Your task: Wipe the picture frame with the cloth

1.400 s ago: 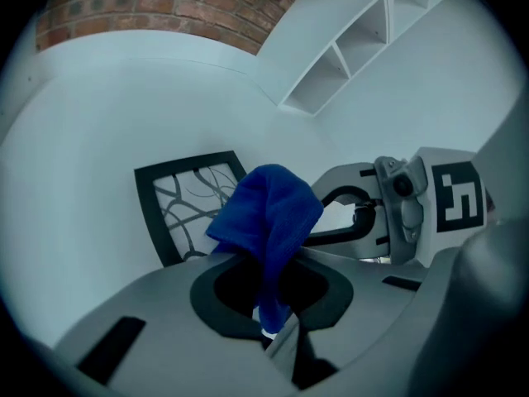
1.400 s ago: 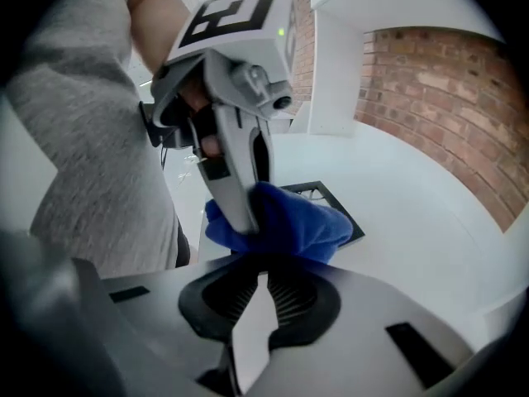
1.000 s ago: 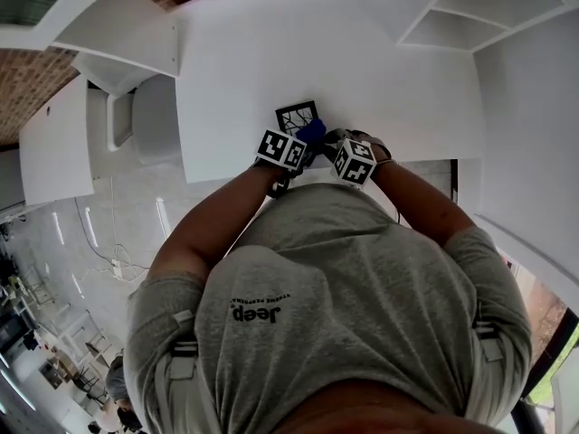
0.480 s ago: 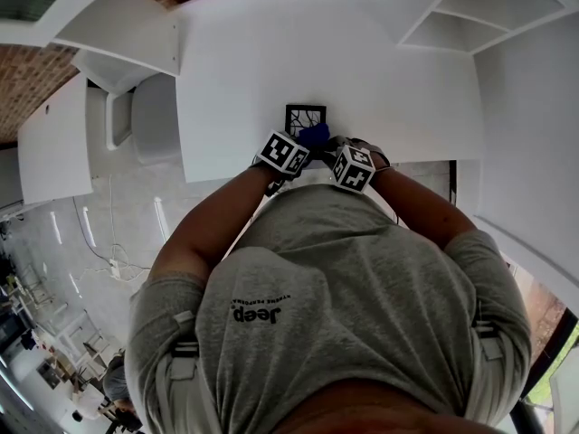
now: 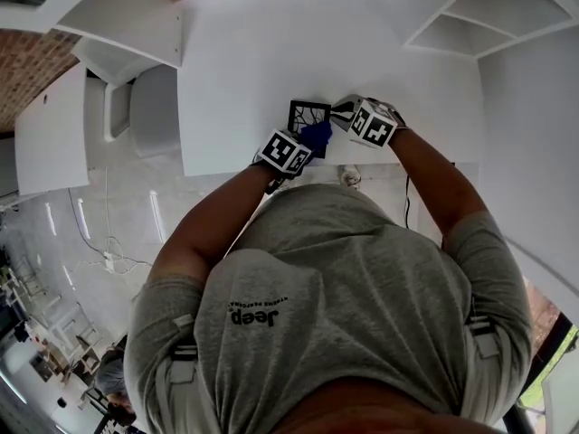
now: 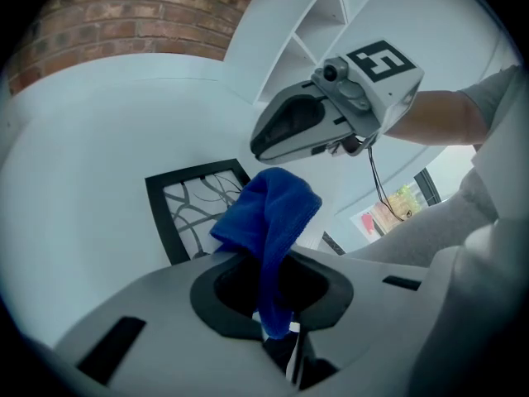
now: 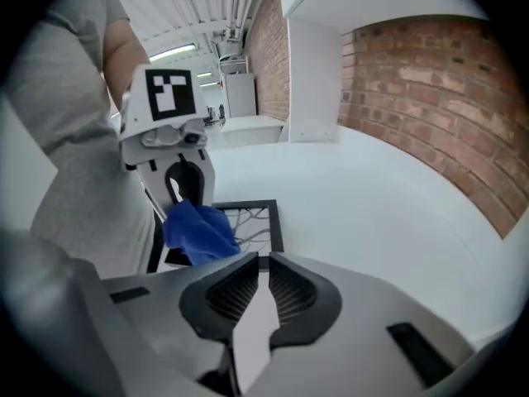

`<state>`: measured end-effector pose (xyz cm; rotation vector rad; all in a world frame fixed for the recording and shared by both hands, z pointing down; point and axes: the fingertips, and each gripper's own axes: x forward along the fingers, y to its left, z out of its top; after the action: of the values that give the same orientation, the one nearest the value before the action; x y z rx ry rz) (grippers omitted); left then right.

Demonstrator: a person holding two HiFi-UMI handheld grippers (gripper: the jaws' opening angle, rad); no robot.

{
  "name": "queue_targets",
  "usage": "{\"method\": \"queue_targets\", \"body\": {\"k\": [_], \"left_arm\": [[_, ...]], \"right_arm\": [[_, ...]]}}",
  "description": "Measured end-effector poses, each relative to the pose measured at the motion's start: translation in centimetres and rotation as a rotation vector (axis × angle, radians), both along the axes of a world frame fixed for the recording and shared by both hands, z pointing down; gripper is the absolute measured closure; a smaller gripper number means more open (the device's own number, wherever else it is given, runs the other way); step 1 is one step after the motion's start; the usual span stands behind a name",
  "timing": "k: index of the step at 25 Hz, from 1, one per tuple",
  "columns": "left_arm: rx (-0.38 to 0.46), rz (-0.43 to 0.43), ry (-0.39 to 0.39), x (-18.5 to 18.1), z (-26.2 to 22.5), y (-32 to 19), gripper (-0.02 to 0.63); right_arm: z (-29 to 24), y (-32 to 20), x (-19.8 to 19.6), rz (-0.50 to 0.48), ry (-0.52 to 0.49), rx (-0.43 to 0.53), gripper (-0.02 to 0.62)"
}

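Note:
A small black picture frame (image 5: pixel 308 114) with a branch pattern lies flat on the white table (image 5: pixel 244 61). My left gripper (image 5: pixel 308 143) is shut on a blue cloth (image 5: pixel 316 135), whose bunched end hangs over the frame's near right corner. In the left gripper view the cloth (image 6: pixel 269 217) rises out of the jaws in front of the frame (image 6: pixel 190 205). My right gripper (image 5: pixel 343 109) hovers just right of the frame. Its jaws have just been opening and stand a narrow gap apart (image 7: pixel 263 265) with nothing between them. The frame (image 7: pixel 258 220) and cloth (image 7: pixel 198 231) lie beyond them.
White shelving (image 5: pixel 452 16) stands at the far right and a brick wall (image 7: pixel 430 98) runs behind the table. A white chair (image 5: pixel 154 116) is left of the table. The table's near edge is close to the person's body; a cable (image 5: pixel 406 202) hangs there.
The right gripper has moved from the table's near edge out and to the right, beside the frame. The frame, tilted a second ago, now lies square. The left gripper with the cloth stayed put.

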<state>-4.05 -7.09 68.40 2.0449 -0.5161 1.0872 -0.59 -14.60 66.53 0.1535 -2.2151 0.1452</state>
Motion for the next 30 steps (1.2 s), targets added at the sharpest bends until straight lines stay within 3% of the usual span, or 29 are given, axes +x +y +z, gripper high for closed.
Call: {"method": "queue_targets", "body": {"k": [8, 15, 20, 27, 30], "left_arm": [[0.001, 0.013, -0.019, -0.5, -0.1, -0.3, 0.551], [-0.003, -0.228, 0.060, -0.6, -1.8, -6.1, 0.551], [-0.035, -0.263, 0.062, 1.2, -1.1, -8.5, 0.551], [-0.040, -0.340, 0.067, 1.7, -0.3, -7.8, 0.551], [-0.020, -0.332, 0.044, 2.0, -0.3, -6.5, 0.551]], "right_arm": [[2.3, -1.1, -1.5, -0.052, 0.062, 0.027, 0.560], [2.4, -1.1, -1.5, -0.005, 0.069, 0.010, 0.560], [2.3, -1.1, -1.8, 0.028, 0.078, 0.015, 0.561], [2.4, -1.2, -1.7, 0.052, 0.096, 0.013, 0.561], [2.5, -1.1, -1.6, 0.071, 0.101, 0.012, 0.561]]}}
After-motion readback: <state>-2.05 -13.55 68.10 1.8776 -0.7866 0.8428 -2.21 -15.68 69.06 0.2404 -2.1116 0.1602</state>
